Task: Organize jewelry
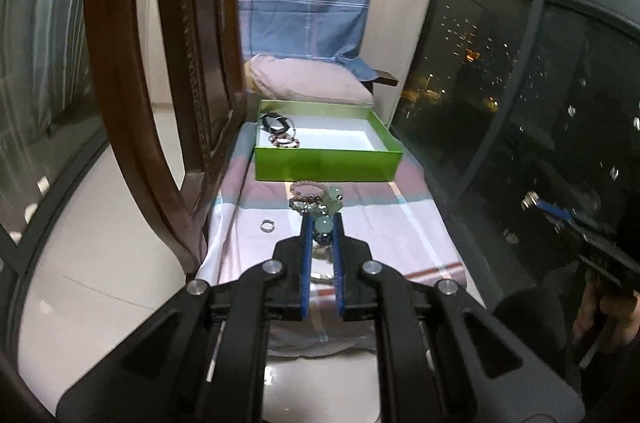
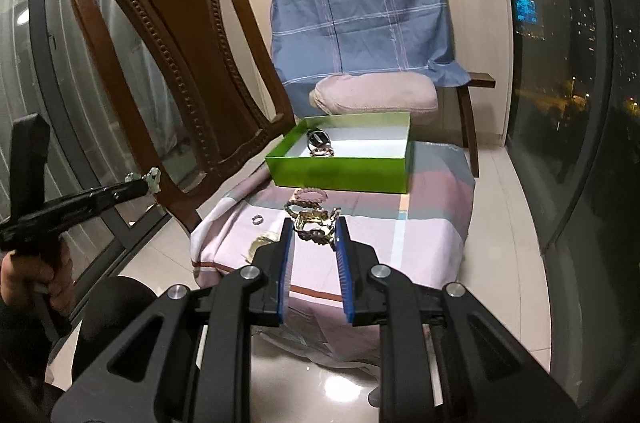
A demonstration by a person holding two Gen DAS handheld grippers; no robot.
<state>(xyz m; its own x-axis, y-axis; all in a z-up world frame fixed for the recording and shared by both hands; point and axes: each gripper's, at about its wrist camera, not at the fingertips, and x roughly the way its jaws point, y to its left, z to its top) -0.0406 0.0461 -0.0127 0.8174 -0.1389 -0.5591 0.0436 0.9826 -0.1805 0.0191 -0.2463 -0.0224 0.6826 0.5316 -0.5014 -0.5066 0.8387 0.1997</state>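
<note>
Jewelry is split three ways just now. My left gripper (image 1: 322, 223) is clamped on a pale green bead bracelet (image 1: 323, 224), which sits between its blue pads, lifted off the cloth. My right gripper (image 2: 315, 229) is closed on a gold and dark bead piece (image 2: 316, 223) held between its fingertips. On the striped cloth (image 2: 400, 235) below lie a pink bead bracelet (image 2: 311, 196), just in front of the box, and a small silver ring (image 2: 257, 220) off to the left, apart from the rest. Beyond them stands the green box (image 2: 340, 170), open, with a dark bracelet and a pinkish bead one (image 1: 284, 140) in its near left corner. A carved wooden chair (image 2: 172, 63) stands to the left, and a blue plaid cloth (image 2: 360, 11) is draped over a seat behind the box, above a pink cushion (image 2: 376, 93).
</note>
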